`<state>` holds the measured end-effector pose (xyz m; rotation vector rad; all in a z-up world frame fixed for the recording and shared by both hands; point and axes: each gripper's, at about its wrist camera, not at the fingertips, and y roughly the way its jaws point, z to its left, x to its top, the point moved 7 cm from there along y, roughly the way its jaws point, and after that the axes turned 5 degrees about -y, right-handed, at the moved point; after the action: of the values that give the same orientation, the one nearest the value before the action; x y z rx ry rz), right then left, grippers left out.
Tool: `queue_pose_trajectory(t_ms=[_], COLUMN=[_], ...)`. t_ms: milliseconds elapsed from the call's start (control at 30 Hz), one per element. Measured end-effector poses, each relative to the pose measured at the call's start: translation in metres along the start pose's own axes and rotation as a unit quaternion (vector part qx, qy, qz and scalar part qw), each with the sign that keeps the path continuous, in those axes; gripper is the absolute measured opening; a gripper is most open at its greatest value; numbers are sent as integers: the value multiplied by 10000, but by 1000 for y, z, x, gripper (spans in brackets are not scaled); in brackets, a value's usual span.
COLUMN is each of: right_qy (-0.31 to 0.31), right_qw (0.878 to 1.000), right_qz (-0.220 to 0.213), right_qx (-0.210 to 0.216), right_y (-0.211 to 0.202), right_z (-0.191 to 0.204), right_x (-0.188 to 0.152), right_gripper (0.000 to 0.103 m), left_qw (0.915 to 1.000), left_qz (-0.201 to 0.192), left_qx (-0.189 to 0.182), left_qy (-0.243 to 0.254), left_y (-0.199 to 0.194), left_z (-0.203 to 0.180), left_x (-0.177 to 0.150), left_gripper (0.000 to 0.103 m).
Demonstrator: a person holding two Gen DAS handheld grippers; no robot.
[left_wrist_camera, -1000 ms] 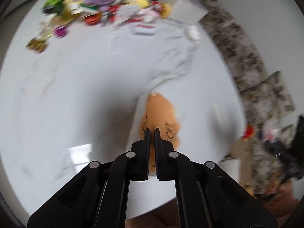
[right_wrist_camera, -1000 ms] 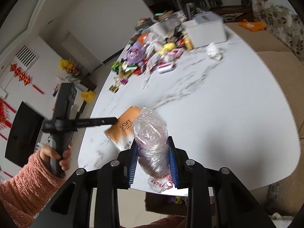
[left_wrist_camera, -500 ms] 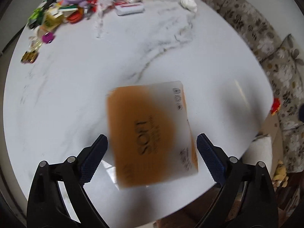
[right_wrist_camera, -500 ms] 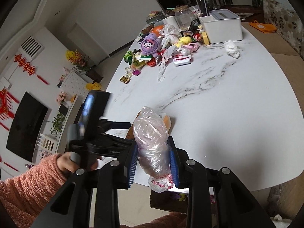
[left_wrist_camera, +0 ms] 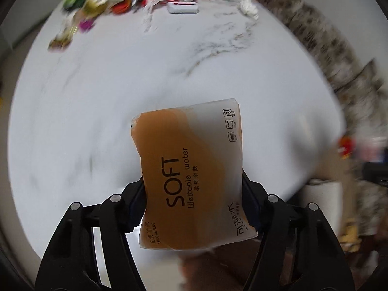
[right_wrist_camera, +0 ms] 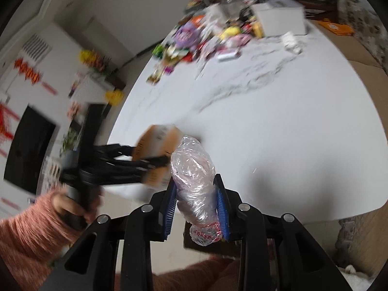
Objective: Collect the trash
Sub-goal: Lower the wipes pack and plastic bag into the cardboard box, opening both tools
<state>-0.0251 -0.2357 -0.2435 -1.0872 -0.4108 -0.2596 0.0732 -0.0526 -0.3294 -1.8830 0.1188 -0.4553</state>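
My left gripper is shut on an orange and white "SOFT" tissue pack, holding it by its sides above the near edge of the white marble table. In the right wrist view the left gripper and the blurred pack sit just left of my right gripper. My right gripper is shut on a crumpled clear plastic bag with red print at its lower end.
A pile of colourful toys and wrappers and a white box crowd the table's far end. A crumpled white tissue and a small white packet lie nearby. A floral sofa runs along the right.
My left gripper opened wide over the tissue pack lying on the table, then closed on its sides and lifted it. My right gripper kept hold of the plastic bag.
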Motion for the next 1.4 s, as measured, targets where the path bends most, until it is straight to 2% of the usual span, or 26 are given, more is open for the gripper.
queue_pose_trajectory(t_ms=[33, 67, 133, 167, 233, 300, 433, 500, 567, 633, 700, 733, 833, 1033, 1200, 1300, 1367, 1400], right_qy=[-152, -305, -471, -510, -464, -471, -485, -302, -390, -545, -491, -366, -145, -256, -768, -968, -1167, -1225], right_qw=[9997, 9988, 9961, 9945, 9913, 9888, 9831, 9821, 9779, 9664, 9574, 9578, 9602, 9639, 9739, 9830, 9880, 9890], right_qz=[168, 354, 695, 858, 1180, 1401, 1763, 1815, 1851, 2043, 2288, 2320, 2296, 2232, 1934, 1522, 989, 771], right_qx=[78, 170, 274, 311, 360, 225, -115, -400, -892, -1459, -1691, -1654, -1586, -1426, -907, -355, -204, -291], right_y=[4, 8, 16, 20, 35, 55, 124, 162, 196, 227, 247, 251, 250, 221, 146, 93, 61, 55], right_z=[7, 15, 26, 30, 33, 28, 1, -24, -47, -72, -91, -96, -105, -85, -27, 14, 39, 43], right_x=[-12, -26, -51, -65, -97, -123, -172, -190, -204, -216, -229, -231, -233, -215, -169, -128, -85, -67], right_gripper=[31, 31, 31, 31, 31, 31, 31, 32, 73, 72, 72, 72, 73, 73, 73, 74, 89, 91], left_qw=[9996, 9993, 9994, 9988, 9973, 9952, 9893, 9869, 9853, 9792, 9741, 9722, 9685, 9701, 9755, 9843, 9913, 9939], left_qz=[-19, -24, 72, 260, 578, 856, 1410, 1567, 1660, 1927, 2087, 2125, 2247, 2149, 2000, 1584, 1087, 780], left_qx=[-263, -370, -299, -418, -448, -452, -353, -315, -64, 278, 550, 680, 674, 742, 512, 360, 500, 592], left_qy=[-35, 25, 126, 28, -116, -151, -107, -241, -403, -579, -682, -712, -832, -845, -765, -685, -548, -511], left_y=[-14, -28, -41, -44, -35, -15, 66, 126, 179, 223, 254, 262, 274, 239, 150, 85, 38, 15], left_z=[-4, -6, -11, -11, -11, -10, -5, 4, 18, 32, 45, 49, 54, 49, 43, 37, 34, 35], left_x=[-15, -36, -67, -93, -131, -159, -204, -217, -226, -233, -244, -245, -254, -249, -235, -222, -205, -196], left_gripper=[65, 65, 65, 65, 65, 65, 65, 66, 74, 78, 82, 85, 88, 90, 90, 90, 91, 91])
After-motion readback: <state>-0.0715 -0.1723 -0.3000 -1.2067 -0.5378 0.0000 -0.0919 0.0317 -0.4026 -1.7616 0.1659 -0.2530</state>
